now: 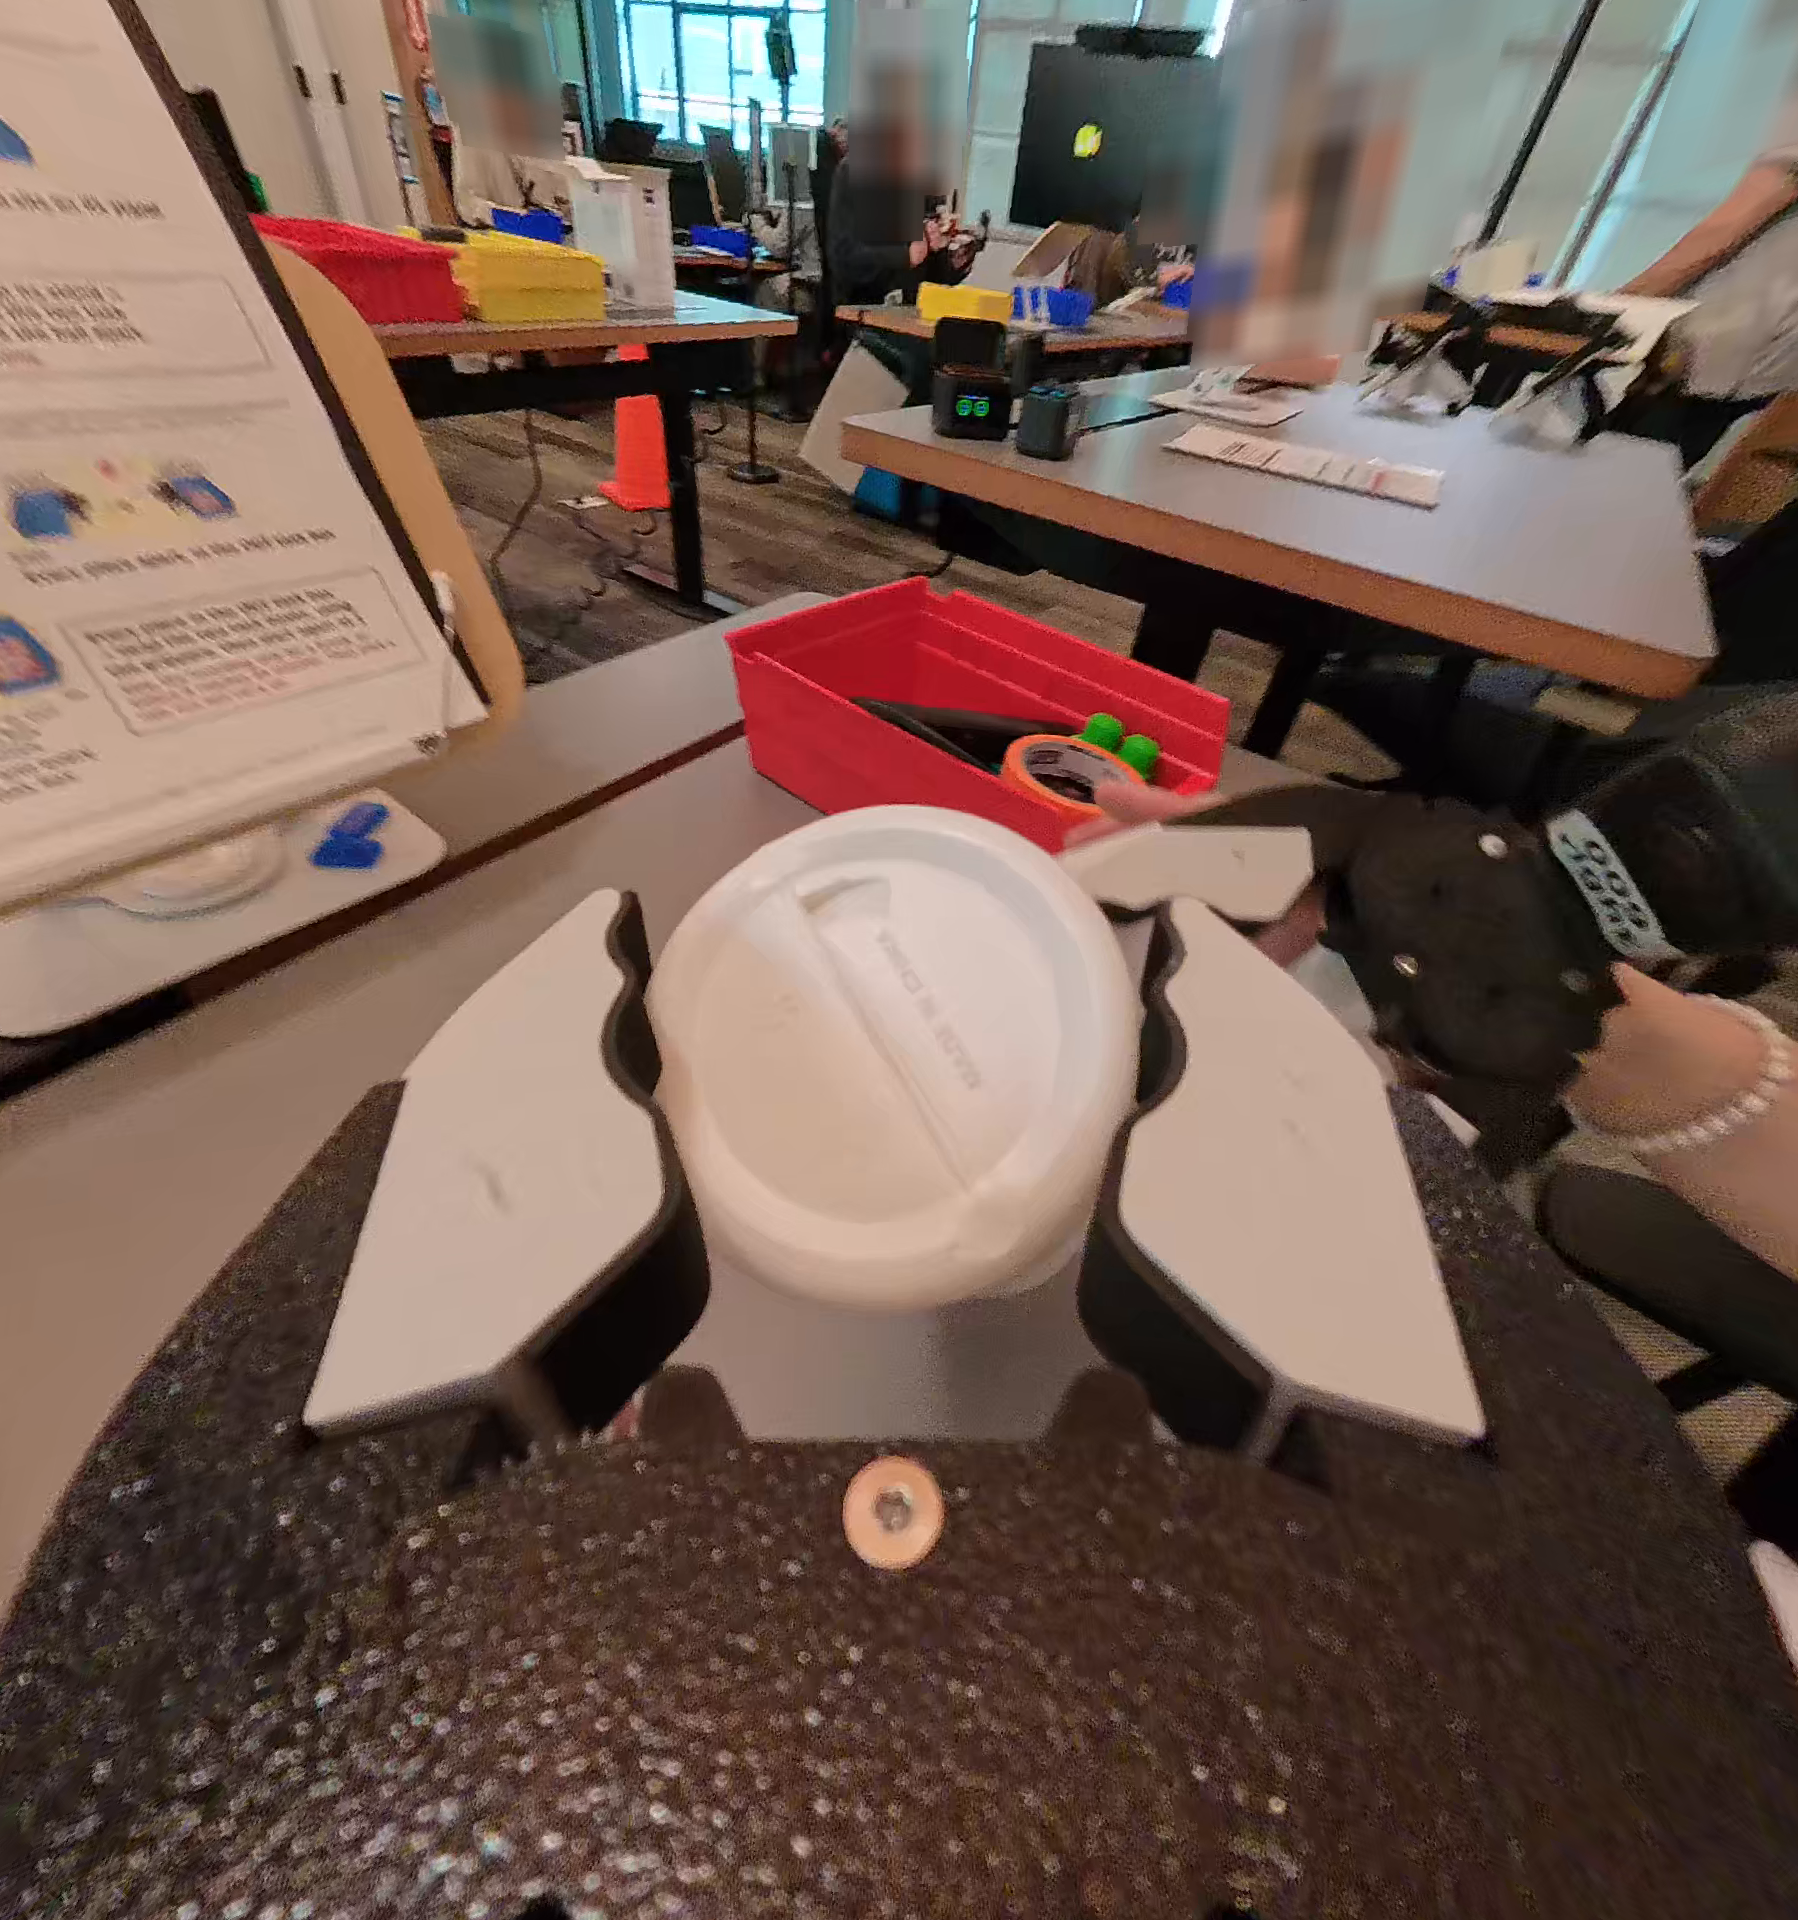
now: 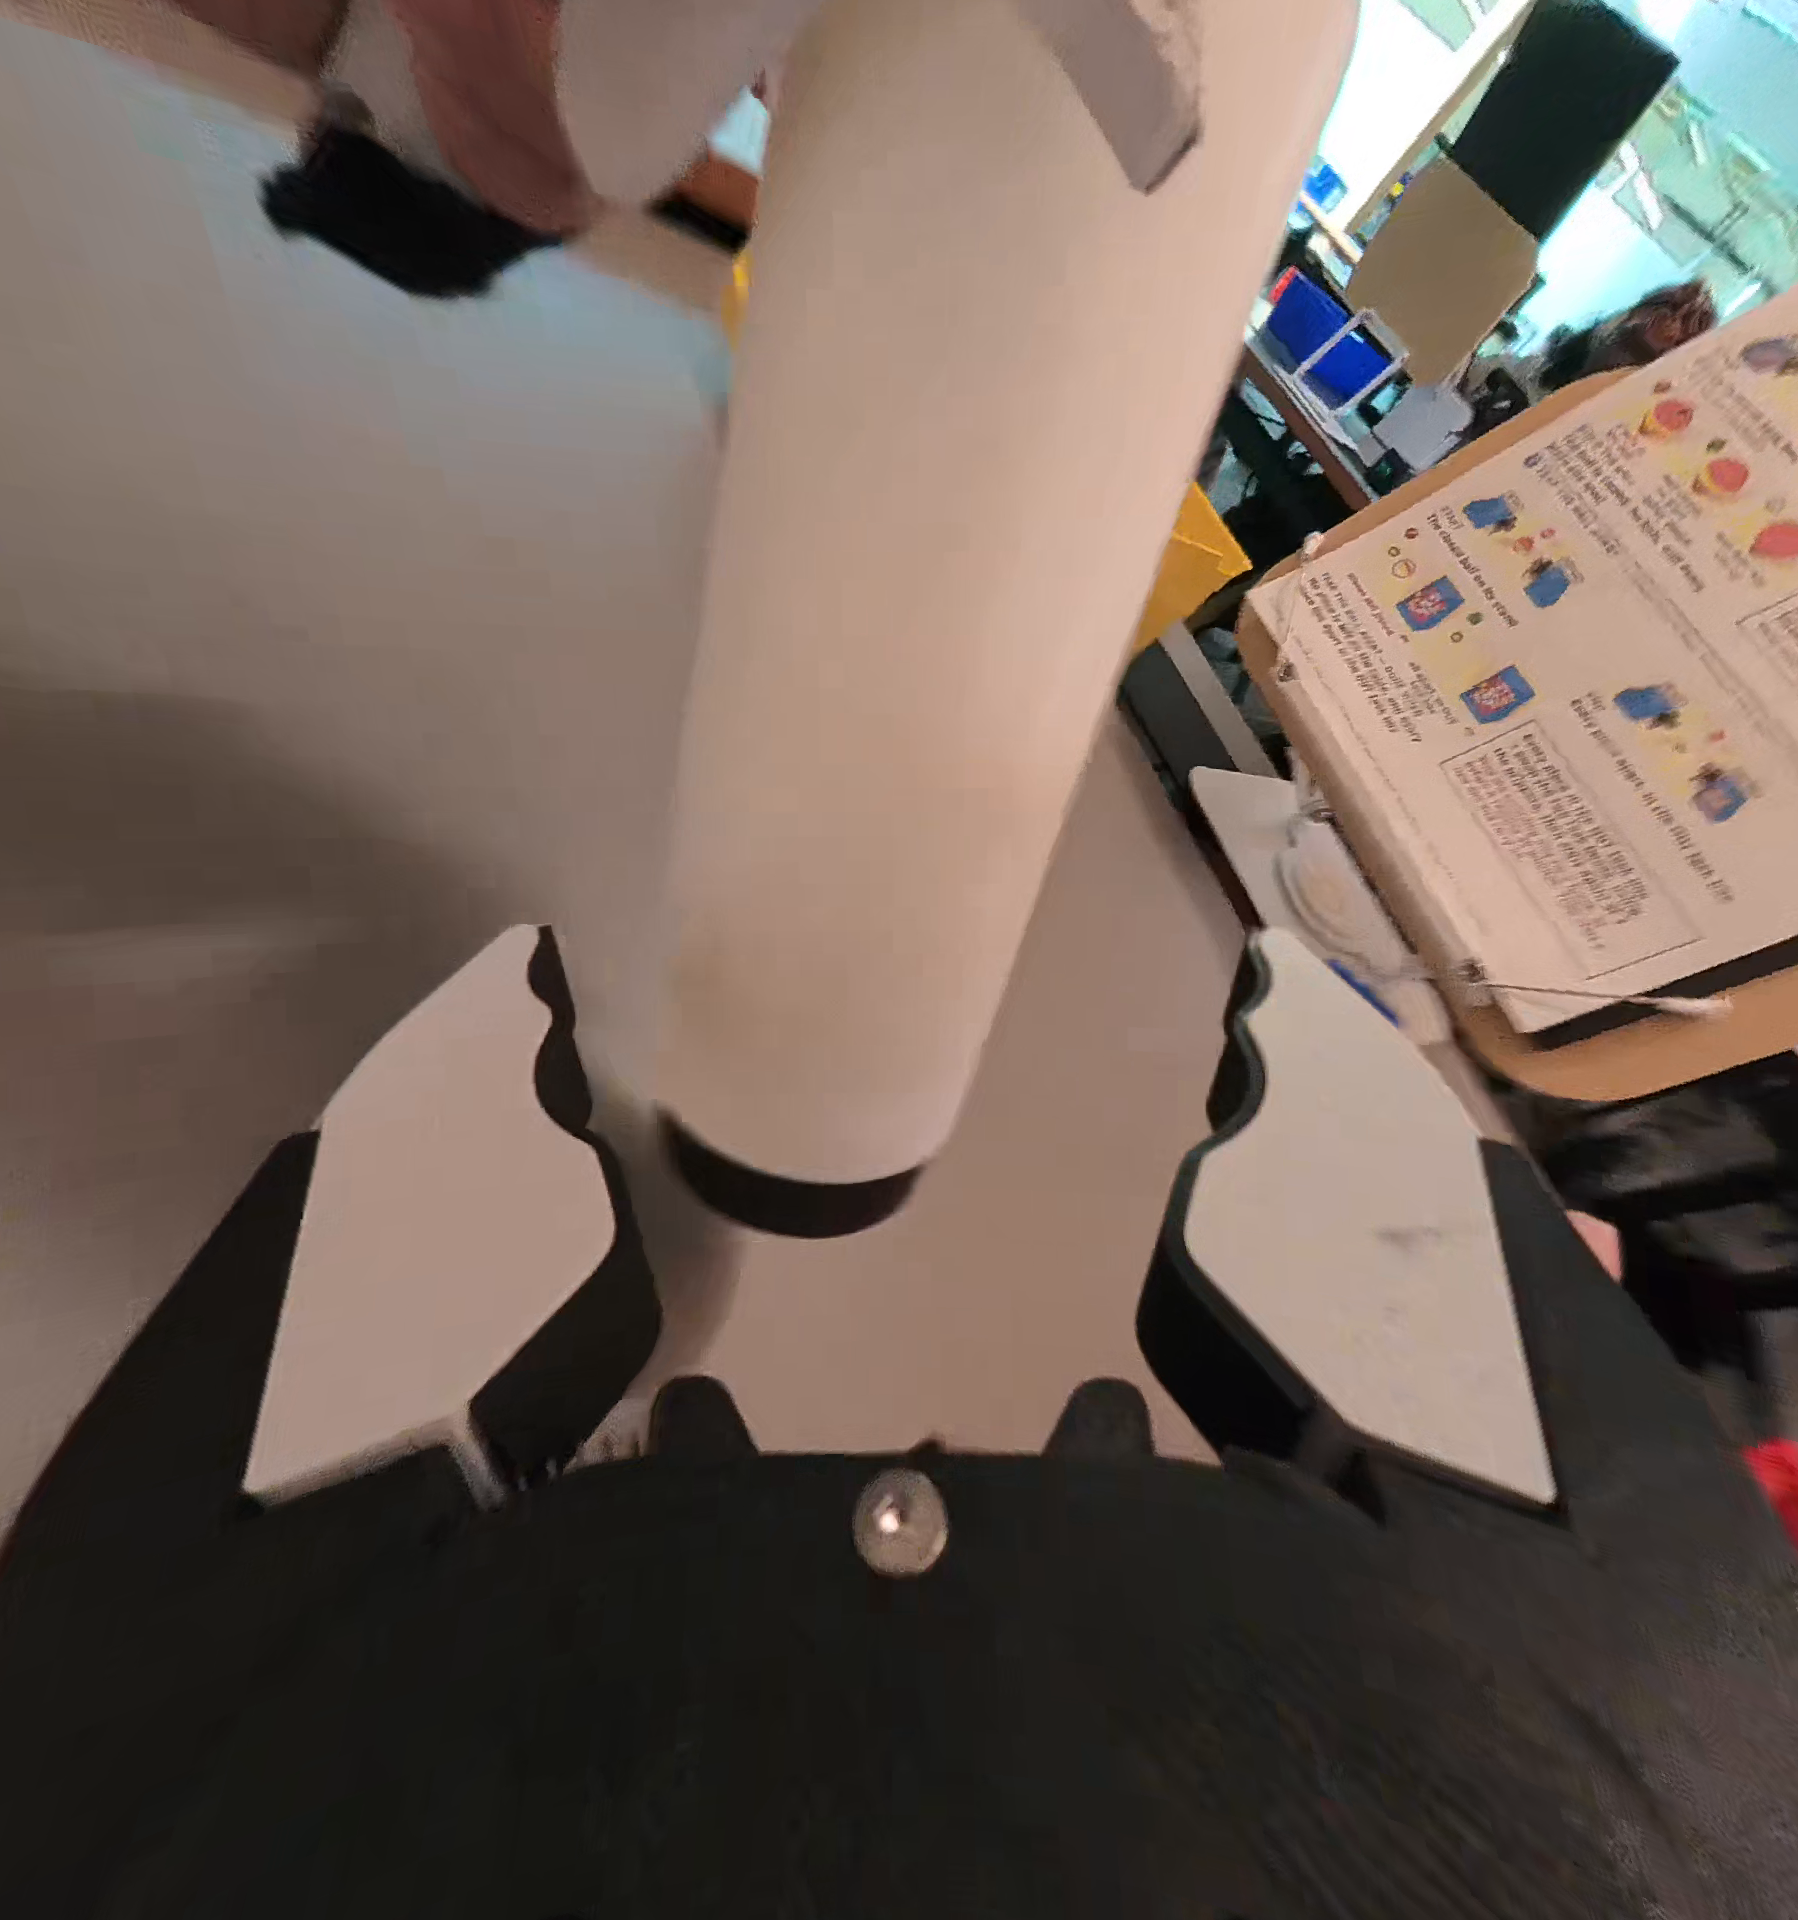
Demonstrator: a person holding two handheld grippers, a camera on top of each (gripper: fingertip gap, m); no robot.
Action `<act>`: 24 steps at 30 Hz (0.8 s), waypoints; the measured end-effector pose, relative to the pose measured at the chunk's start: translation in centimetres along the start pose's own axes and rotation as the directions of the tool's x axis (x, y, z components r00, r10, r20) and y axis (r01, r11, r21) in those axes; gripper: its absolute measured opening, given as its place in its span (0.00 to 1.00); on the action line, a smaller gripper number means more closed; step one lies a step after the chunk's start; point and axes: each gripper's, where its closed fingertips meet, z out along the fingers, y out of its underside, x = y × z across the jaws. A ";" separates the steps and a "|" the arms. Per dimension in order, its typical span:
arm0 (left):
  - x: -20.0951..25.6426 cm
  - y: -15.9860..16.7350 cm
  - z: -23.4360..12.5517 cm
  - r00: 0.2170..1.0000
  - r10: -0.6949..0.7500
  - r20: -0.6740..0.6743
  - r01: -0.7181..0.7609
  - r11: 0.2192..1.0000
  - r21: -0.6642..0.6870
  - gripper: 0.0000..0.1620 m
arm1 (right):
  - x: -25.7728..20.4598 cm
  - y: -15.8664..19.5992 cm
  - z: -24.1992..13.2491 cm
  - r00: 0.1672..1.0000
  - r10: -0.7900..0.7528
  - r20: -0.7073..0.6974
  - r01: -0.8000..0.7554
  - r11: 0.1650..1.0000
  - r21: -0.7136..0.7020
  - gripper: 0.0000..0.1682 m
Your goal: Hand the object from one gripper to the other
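A tall white bottle with a white lid point(image 1: 890, 1049) and a black band at its base point(image 2: 853, 727) is held above the grey table point(image 1: 147, 1195). My left gripper point(image 1: 895, 909) is shut on it just below the lid, one finger on each side. My right gripper point(image 2: 895, 940) is open, and the bottle's lower end sits between its fingers, close to the left finger point(image 2: 459, 1195) and apart from the right one. In the left wrist view one right-gripper finger point(image 1: 1196, 868) reaches in behind the bottle. A left-gripper finger point(image 2: 1113, 83) shows at the top of the right wrist view.
A red bin point(image 1: 978, 675) with an orange tape roll point(image 1: 1061, 774) and green pieces stands behind the bottle. An instruction board on a stand point(image 1: 147, 416) is at the left, and shows at the right in the right wrist view point(image 2: 1601, 727). Other tables and people are farther back.
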 end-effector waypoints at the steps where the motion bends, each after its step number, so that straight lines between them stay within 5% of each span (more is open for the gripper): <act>1: -0.2 -0.7 0.1 0.999 0.028 0.023 -0.028 1.000 -0.009 0.56 | -0.6 -0.6 0.1 0.998 0.058 0.016 -0.059 0.998 0.033 0.70; 8: 3.0 -4.4 0.9 0.997 0.080 -0.003 -0.080 0.996 -0.033 0.56 | 2.7 0.6 2.2 0.954 0.074 -0.290 -0.083 0.996 -0.018 0.72; 10: 3.5 -4.6 1.0 0.991 0.130 0.034 -0.129 0.991 -0.048 0.56 | 3.2 0.7 2.5 0.948 0.078 -0.309 -0.082 0.997 -0.001 0.62; 13: 3.9 -4.9 0.8 0.986 0.166 0.025 -0.165 0.986 -0.022 0.56 | 3.0 0.3 2.5 0.955 0.105 -0.278 -0.098 0.994 0.041 0.61; 19: 7.3 -6.0 -1.6 0.926 0.275 -0.257 -0.237 0.956 0.171 0.63 | -0.6 -3.1 0.9 0.930 0.319 0.180 -0.356 0.904 0.235 0.61; 24: 8.8 -3.8 -3.1 0.795 0.190 -0.577 -0.090 0.976 0.196 0.63 | -4.2 -6.5 -3.5 0.785 0.205 0.585 -0.457 0.829 0.322 0.61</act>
